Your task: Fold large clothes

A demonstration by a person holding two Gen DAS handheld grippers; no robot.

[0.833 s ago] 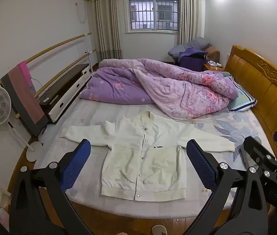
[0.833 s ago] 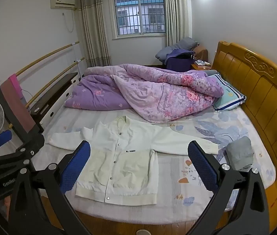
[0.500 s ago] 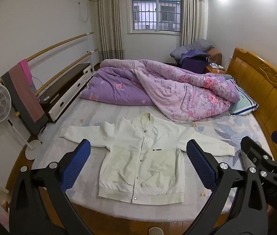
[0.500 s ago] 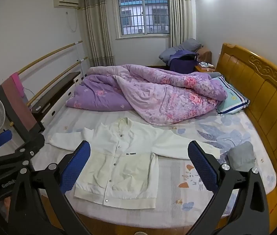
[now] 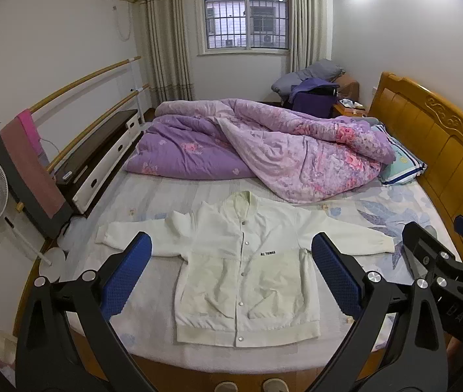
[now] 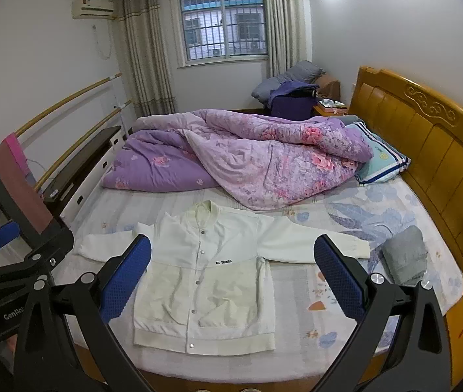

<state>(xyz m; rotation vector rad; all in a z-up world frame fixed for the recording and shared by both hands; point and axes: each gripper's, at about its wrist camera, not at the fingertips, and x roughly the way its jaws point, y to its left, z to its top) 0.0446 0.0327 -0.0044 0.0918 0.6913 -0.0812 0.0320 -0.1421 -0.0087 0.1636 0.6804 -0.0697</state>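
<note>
**A:** What is in front of the two grippers?

**B:** A white jacket [image 5: 244, 268] lies flat and buttoned on the near edge of the bed [image 5: 153, 196], in the lower centre of both frames. Its collar points toward the top of the frame, its hem toward the bottom, and both sleeves are spread out to the sides. A rumpled purple quilt [image 5: 264, 150] fills the middle of the frame behind it, just beyond the collar.

**A:** Are the grippers holding anything?

**B:** No. The left gripper [image 5: 231, 271] and the right gripper [image 6: 233, 274] both have their blue pads spread wide with nothing between them, and both hang above the bed, apart from the fabric. No fold has been made yet.

**A:** How should the first fold go?

**B:** Probably by taking a sleeve first. The left sleeve cuff [image 5: 104, 236] sits at centre left, the right sleeve cuff [image 5: 385, 245] at centre right. Each gripper should come down on its own side and pinch the cuff or the shoulder seam, catching only the sleeve and not the sheet under it. Then carry the sleeve across the chest, keeping it low so the body stays flat.

**A:** Anything to avoid?

**B:** A folded grey cloth [image 6: 404, 258] lies just past the right cuff in the right view. The fabric looks light and may drag or wrinkle.
</note>
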